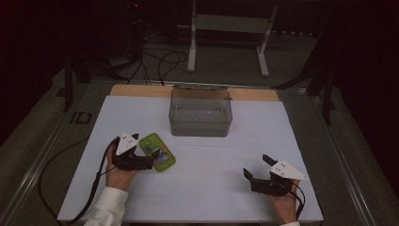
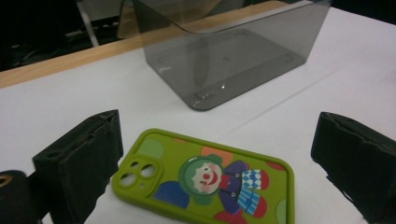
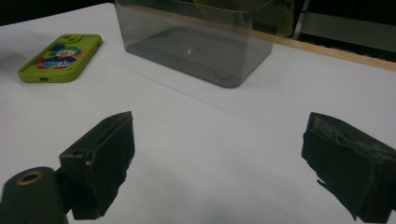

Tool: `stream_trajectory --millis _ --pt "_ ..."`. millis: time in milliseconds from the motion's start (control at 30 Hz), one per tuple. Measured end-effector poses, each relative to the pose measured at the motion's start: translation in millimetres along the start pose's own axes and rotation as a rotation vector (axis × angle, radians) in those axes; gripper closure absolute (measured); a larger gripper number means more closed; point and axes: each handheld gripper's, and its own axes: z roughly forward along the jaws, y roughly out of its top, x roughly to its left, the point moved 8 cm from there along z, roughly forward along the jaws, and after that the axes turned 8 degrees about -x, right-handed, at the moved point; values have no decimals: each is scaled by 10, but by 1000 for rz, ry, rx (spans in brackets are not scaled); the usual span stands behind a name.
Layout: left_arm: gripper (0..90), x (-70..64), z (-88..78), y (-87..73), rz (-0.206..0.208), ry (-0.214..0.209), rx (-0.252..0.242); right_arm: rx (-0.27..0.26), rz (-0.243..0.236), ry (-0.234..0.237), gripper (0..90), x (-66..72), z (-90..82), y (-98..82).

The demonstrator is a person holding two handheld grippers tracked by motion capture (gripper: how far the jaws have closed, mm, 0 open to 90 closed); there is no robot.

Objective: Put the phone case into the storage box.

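Our left gripper has its jaws spread wide on either side of the green phone case, which lies flat on the white table, picture side up, camera cut-outs toward the left jaw. We cannot tell from the left gripper view whether either pad touches the case's rim; both look just clear of it. Our right gripper is also wide open, holding nothing, resting over bare table well apart from the case, near the front right.

We judge the work barely begun: the case is bracketed but not gripped or lifted, and the clear grey bin beyond it looks empty. If the bin is where the case goes, the closing, lifting and carrying are all left to do.

For room, the path from case to bin is open white surface with nothing lying between. The bin's near wall stands upright and must be cleared from above; its lid seems to lean open at the back, though the dim light makes that hard to confirm. The table's left edge is near the left hand, so we have more room forward and inward than outward.
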Motion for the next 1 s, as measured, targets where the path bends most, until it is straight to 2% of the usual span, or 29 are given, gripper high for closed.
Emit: stream_trajectory --millis 133,233,333,400,500,533,567,600,700,800,1000 --pt "79 -29 95 16 -22 -27 8 -1 2 -4 93 -5 -2 1" --pt "119 -29 134 23 -28 -28 12 -1 1 -3 93 -10 -5 2" --pt "181 -17 224 24 -23 8 34 -1 3 -4 93 -13 -8 2" --pt "214 -27 250 25 -14 10 40 -2 2 -3 93 -14 -9 3" --pt "321 -43 300 25 -6 16 52 -1 3 -2 93 -13 -9 2" --pt "366 -85 375 27 -3 -7 60 1 0 -2 93 -17 -10 0" --pt "399 -85 375 27 -3 -7 60 1 0 -2 93 -17 -10 0" --pt "399 -100 414 28 -11 -17 62 1 -1 -2 93 -17 -11 1" --pt "494 -141 498 23 -44 -47 68 2 1 -2 93 -18 -10 0" --pt "592 -200 586 -4 -52 -80 79 2 0 -2 94 -19 -10 -1" --pt "801 -301 757 -125 -42 -94 146 3 5 -4 93 -20 -11 -1"
